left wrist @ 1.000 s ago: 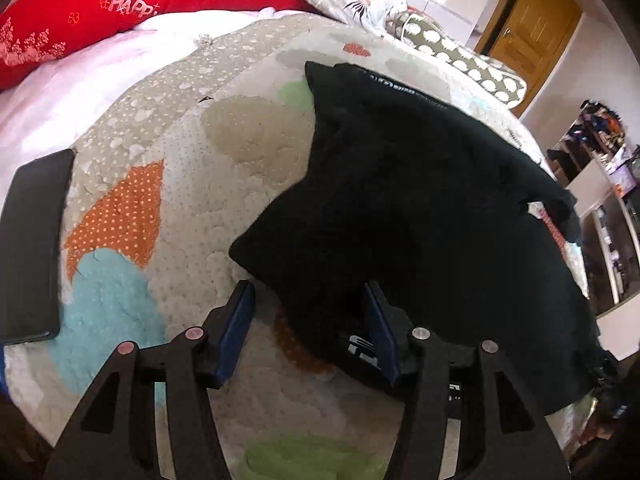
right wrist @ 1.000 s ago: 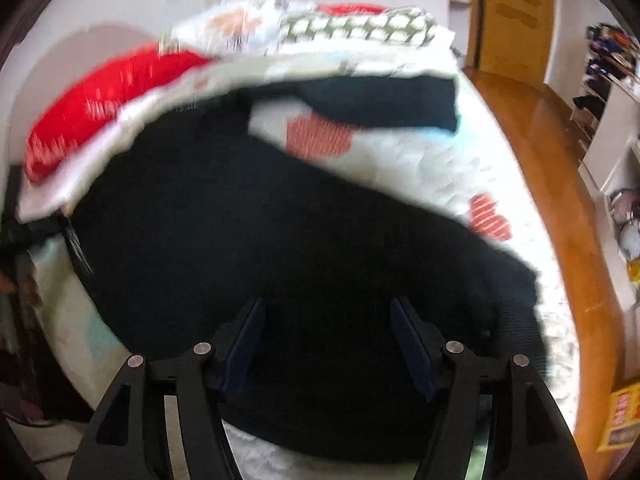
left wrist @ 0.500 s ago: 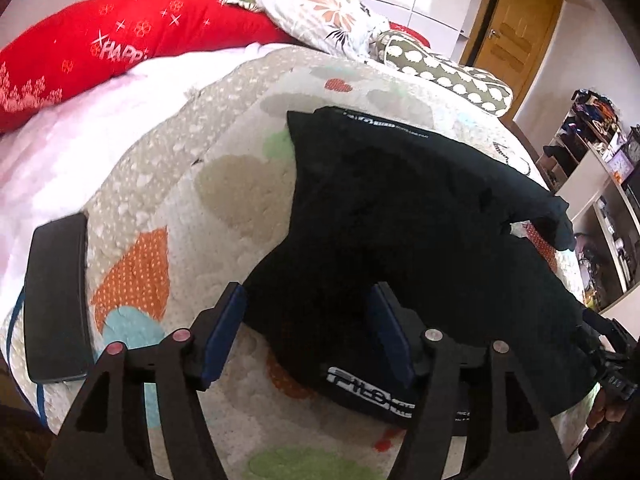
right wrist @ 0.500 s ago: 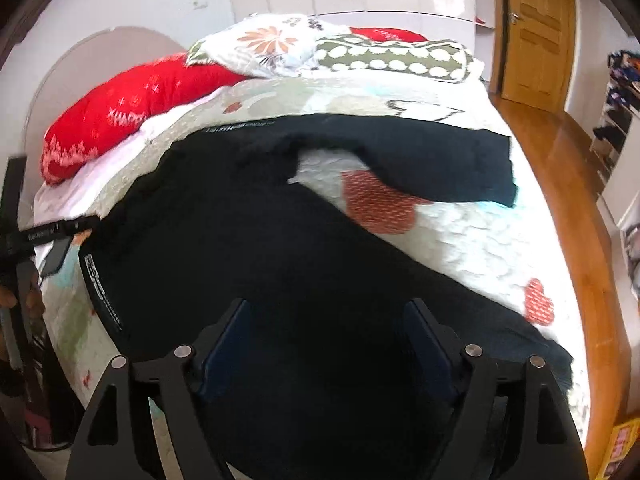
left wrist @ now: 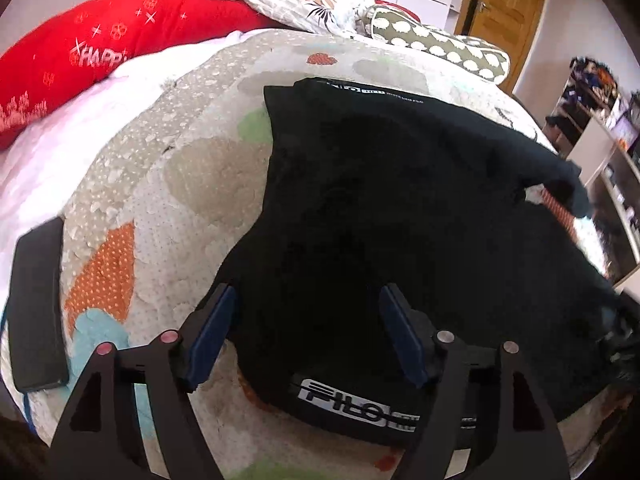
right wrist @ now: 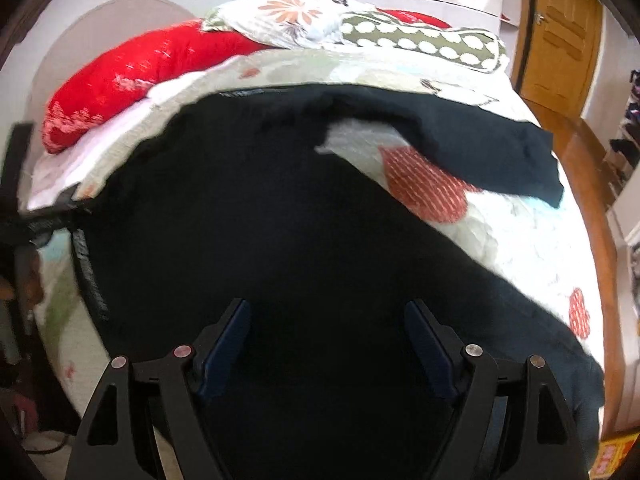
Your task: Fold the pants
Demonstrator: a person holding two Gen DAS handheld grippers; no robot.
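The black fabric pants (left wrist: 400, 200) lie spread on the patchwork quilted bed cover (left wrist: 160, 200), legs splayed apart, below the long red pillow (left wrist: 100, 52). The left claw (left wrist: 308, 332) hovers wide open over the waistband, gripping nothing. The right claw (right wrist: 328, 340) is also wide open and empty above a leg.

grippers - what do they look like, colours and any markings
Both match: the left gripper and right gripper have matte black angular frames with triangular cutouts, blue pads inside the fingers, and round silver or reddish pivot screws. No cables, lettering or sleeves show.
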